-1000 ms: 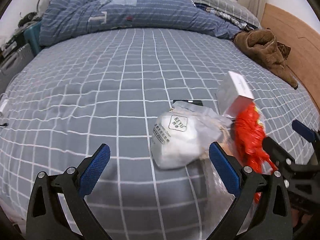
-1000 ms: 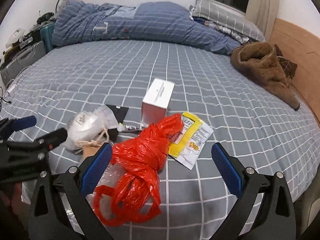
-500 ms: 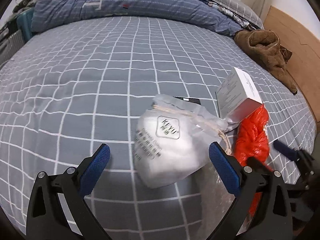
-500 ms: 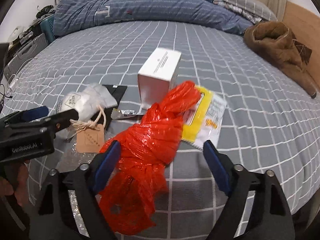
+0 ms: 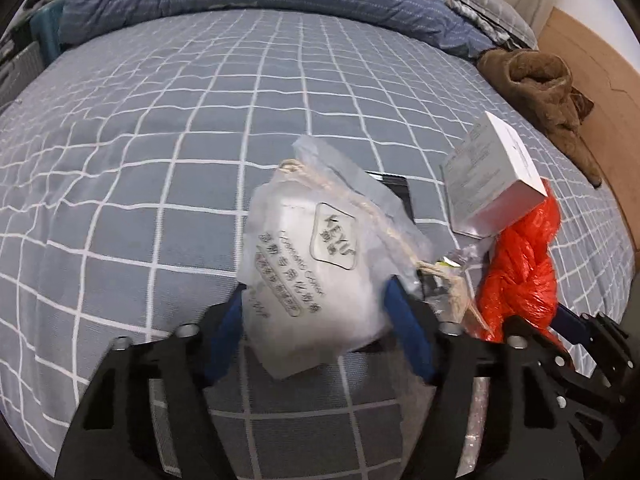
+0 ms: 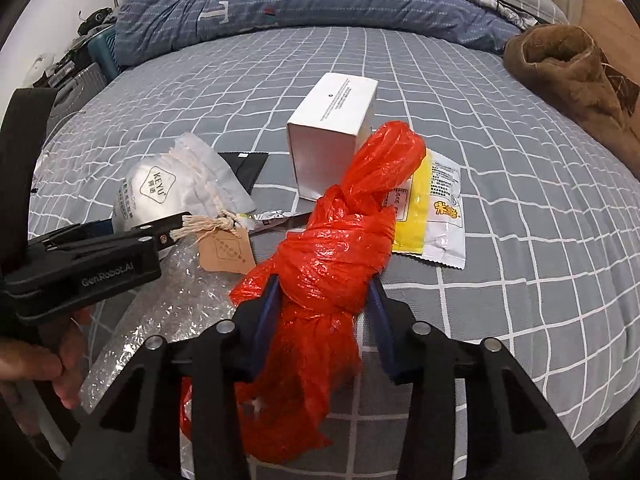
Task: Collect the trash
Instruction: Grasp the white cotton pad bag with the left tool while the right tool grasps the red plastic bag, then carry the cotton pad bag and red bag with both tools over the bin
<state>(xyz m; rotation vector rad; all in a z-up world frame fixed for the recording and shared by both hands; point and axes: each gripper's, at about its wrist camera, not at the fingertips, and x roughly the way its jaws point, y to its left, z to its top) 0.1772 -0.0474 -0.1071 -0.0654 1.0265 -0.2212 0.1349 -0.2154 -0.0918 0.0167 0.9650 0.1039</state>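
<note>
left gripper (image 5: 316, 332): jaws closing from full spread, blue pads now flanking the white mask pouch (image 5: 316, 276), seemingly touching its sides

right gripper (image 6: 322, 320): also closing from wide, pads pressing into the knotted red plastic bag (image 6: 332, 264)

position: both lower and nearer than 1 second back

location: pouch and bag on the checked bedsheet (image 5: 160, 120), beside the white box (image 6: 332, 128)

meaning: 2 pieces of trash about secured, lift judged next

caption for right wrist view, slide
Right gripper closing around knotted red plastic bag on grey checked bedsheet.
</note>
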